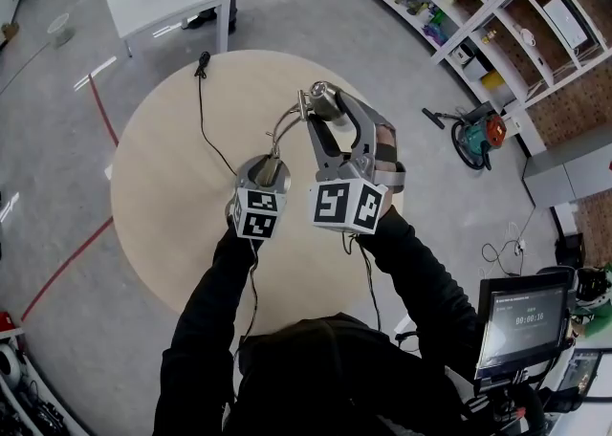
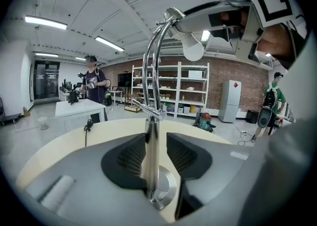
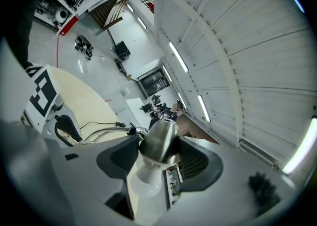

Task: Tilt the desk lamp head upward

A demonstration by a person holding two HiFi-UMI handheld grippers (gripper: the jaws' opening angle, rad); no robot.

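On the round beige table (image 1: 163,205), the left gripper (image 2: 156,158) clamps the desk lamp's upright chrome stem (image 2: 151,136) just above its base, while the right gripper (image 3: 159,163), jaws spread wide, grips the silver cone-shaped lamp head (image 3: 159,141).

desk lamp (image 2: 151,155): chrome, upright post, arched neck | head (image 3: 159,141): metal cone, white bulb | on round table (image 1: 163,185)

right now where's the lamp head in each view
Head view: the lamp head is just above centre, over the tabletop.
Left gripper view: it is high up, right of centre.
Right gripper view: it is at lower centre, close in the foreground.
Shared landmark: the round table.
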